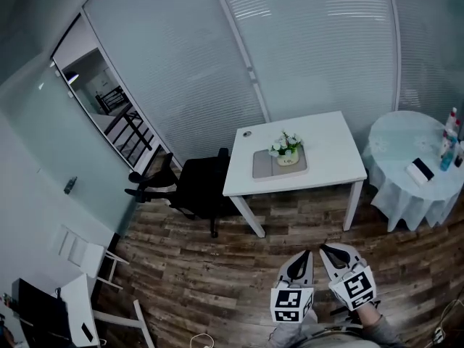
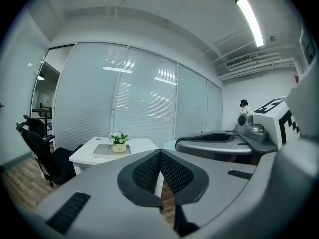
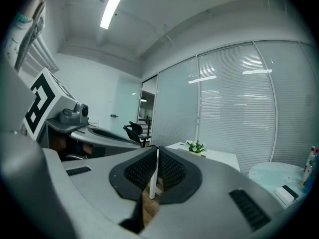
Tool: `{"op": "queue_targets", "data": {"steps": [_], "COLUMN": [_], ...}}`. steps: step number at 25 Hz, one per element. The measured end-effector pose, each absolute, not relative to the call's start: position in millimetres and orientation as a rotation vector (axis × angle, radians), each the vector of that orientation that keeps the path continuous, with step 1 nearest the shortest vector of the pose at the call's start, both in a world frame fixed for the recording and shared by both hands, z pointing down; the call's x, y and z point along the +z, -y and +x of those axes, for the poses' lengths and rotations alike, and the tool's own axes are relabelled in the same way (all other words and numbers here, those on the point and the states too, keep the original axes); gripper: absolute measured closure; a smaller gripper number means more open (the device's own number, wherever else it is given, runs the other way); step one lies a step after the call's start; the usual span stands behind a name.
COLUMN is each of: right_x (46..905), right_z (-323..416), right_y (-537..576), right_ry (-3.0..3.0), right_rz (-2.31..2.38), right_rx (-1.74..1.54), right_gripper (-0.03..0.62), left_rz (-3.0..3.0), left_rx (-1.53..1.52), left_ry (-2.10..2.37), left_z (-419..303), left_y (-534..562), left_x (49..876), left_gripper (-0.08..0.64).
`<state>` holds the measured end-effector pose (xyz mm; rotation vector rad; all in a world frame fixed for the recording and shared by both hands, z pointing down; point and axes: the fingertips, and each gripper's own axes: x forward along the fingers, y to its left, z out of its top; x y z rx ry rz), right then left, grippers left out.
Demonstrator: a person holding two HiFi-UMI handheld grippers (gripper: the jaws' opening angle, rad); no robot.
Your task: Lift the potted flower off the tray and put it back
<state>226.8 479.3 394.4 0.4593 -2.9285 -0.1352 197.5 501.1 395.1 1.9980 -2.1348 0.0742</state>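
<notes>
A small potted flower (image 1: 286,151) with white blooms stands on a grey tray (image 1: 262,165) on a white square table (image 1: 326,158). The left gripper view shows the pot (image 2: 118,143) on its tray (image 2: 103,150) well ahead; in the right gripper view the flower (image 3: 196,147) sits small on the far table. My left gripper (image 1: 307,253) and right gripper (image 1: 323,248) hang side by side above the wood floor, short of the table. Both are shut with nothing between the jaws, as seen in the left gripper (image 2: 160,152) view and the right gripper (image 3: 157,148) view.
A black office chair (image 1: 192,187) stands at the table's left side. A round table with a white cloth (image 1: 413,172) carries bottles (image 1: 451,140) and a small box at the right. Frosted glass walls run behind. A white folding chair (image 1: 87,263) is at lower left.
</notes>
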Motion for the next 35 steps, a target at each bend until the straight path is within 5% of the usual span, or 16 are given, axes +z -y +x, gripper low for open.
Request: {"op": "queue_targets", "data": {"steps": [35], "right_x": [403], "right_z": [75], "right_y": [-391], "right_ry": [2.869], "right_rz": [0.477], "right_rx": [-0.132], "right_gripper": [0.570], "left_rz": [2.013], "left_rx": [0.074], "left_ry": [2.091], "left_z": [49], "left_y": [-408], "left_x": [413], "left_gripper": [0.549]}}
